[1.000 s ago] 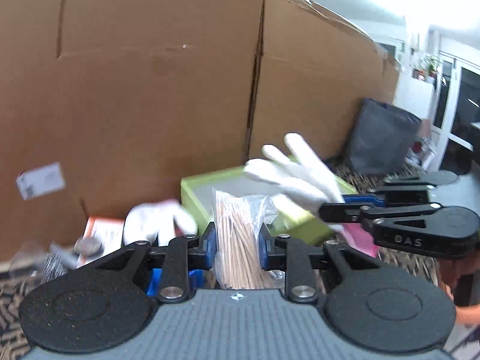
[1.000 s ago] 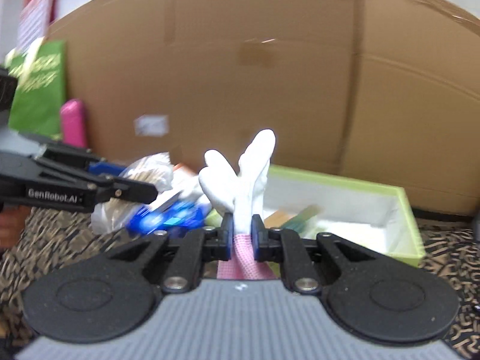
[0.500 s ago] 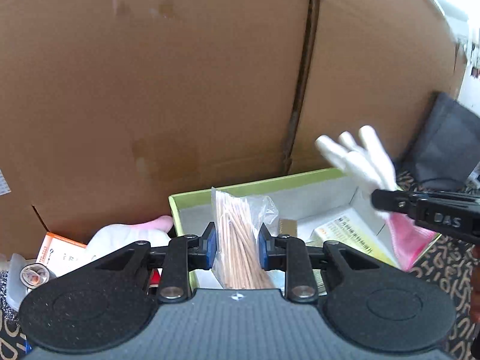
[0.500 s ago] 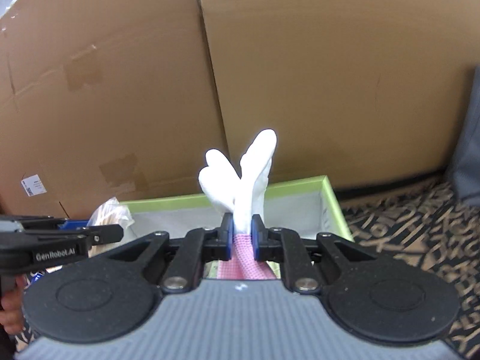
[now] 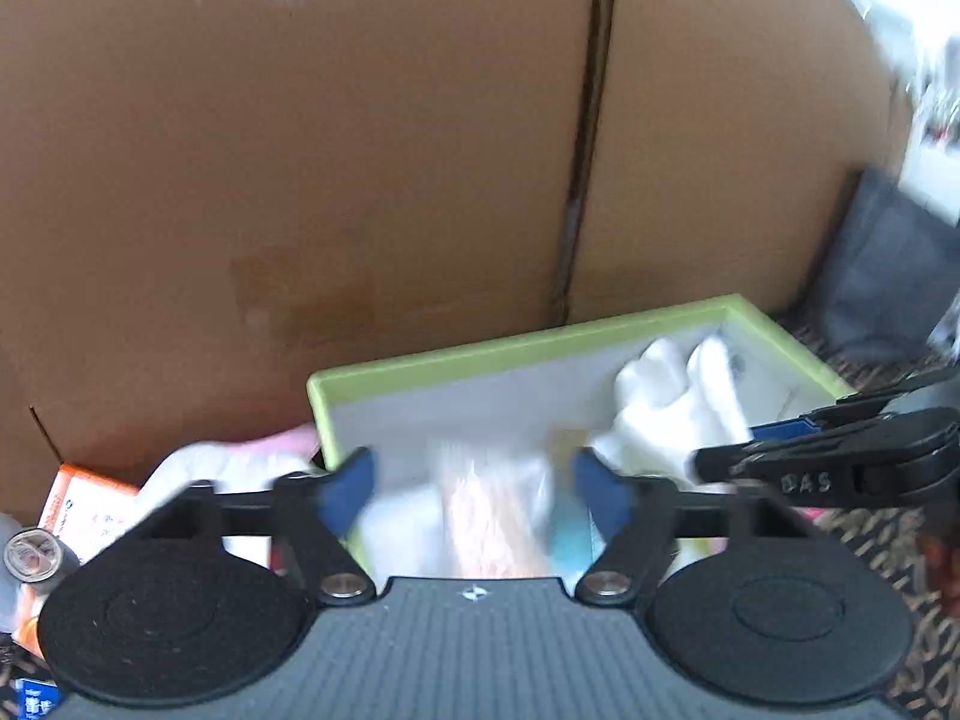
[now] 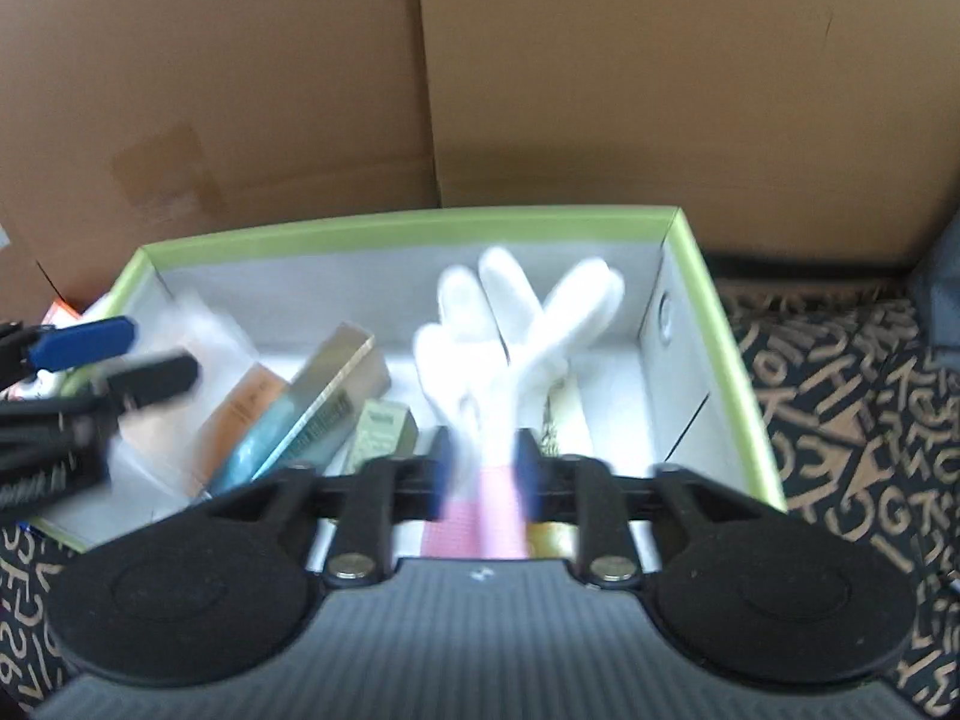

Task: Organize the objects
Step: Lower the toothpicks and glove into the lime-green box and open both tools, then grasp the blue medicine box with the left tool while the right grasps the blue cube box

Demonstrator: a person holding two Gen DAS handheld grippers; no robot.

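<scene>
A green-rimmed white box (image 5: 456,357) (image 6: 420,225) stands before a cardboard wall. My left gripper (image 5: 474,483) is open over the box; the clear bag of wooden sticks (image 5: 492,516) lies blurred between and below its spread fingers. My right gripper (image 6: 483,468) sits over the box with a white glove with a pink cuff (image 6: 516,324) between its fingers; the fingers are blurred and slightly parted. The glove also shows in the left wrist view (image 5: 672,402), with the right gripper (image 5: 840,468) beside it.
Small cartons and a teal item (image 6: 312,408) lie in the box. Left of it are a second white and pink glove (image 5: 240,462), an orange packet (image 5: 78,510) and a metal-capped jar (image 5: 30,555). A patterned cloth (image 6: 852,408) covers the surface. A dark bag (image 5: 888,276) stands right.
My left gripper opened and the stick bag dropped into the box. My right gripper moved down over the box with the glove and its fingers have begun to part.
</scene>
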